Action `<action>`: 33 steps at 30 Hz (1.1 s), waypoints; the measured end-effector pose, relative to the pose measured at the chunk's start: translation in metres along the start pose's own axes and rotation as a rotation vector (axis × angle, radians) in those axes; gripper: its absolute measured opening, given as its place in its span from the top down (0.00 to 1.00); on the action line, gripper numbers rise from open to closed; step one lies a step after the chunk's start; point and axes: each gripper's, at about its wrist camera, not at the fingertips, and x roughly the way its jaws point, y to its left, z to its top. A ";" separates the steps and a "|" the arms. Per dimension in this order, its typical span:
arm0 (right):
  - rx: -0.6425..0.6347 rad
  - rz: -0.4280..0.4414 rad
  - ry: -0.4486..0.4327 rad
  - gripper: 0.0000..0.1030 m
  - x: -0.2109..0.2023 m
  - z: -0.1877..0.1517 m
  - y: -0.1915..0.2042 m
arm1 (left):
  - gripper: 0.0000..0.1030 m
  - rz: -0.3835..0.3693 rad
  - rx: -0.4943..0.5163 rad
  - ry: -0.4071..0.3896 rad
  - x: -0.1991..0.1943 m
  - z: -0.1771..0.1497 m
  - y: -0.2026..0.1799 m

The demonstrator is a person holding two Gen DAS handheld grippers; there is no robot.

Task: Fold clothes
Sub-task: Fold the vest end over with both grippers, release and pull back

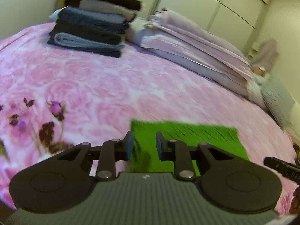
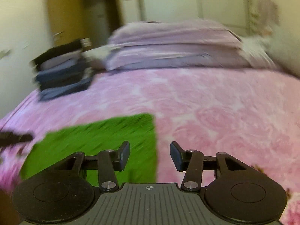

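One folded green cloth (image 1: 187,140) lies beside two hand-held grippers, one stack (image 1: 90,24).

Bright green cloth (image 1: 196,136) on pink rose-patterned bedspread (image 1: 112,86).

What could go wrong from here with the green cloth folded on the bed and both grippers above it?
1. Both views are motion-blurred, so the next grasp on the green cloth could miss its edge.
2. The left gripper and right gripper both show empty, parted jaws; closing low may pinch the pink blanket too.
3. The folded stack looks uneven; adding to it carelessly might topple it.
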 end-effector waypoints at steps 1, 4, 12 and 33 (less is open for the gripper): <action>-0.028 0.013 0.006 0.62 -0.010 -0.008 0.007 | 0.80 -0.017 0.019 0.011 -0.007 -0.005 -0.006; -0.068 0.037 0.046 0.70 -0.017 -0.032 0.023 | 0.80 -0.046 0.098 0.061 -0.012 -0.025 -0.025; -0.107 -0.027 0.138 0.63 -0.006 -0.055 0.036 | 0.80 0.032 0.175 0.110 -0.011 -0.050 -0.044; 0.017 -0.012 0.073 0.42 -0.119 -0.064 0.076 | 0.56 -0.020 0.267 0.116 -0.142 -0.078 -0.067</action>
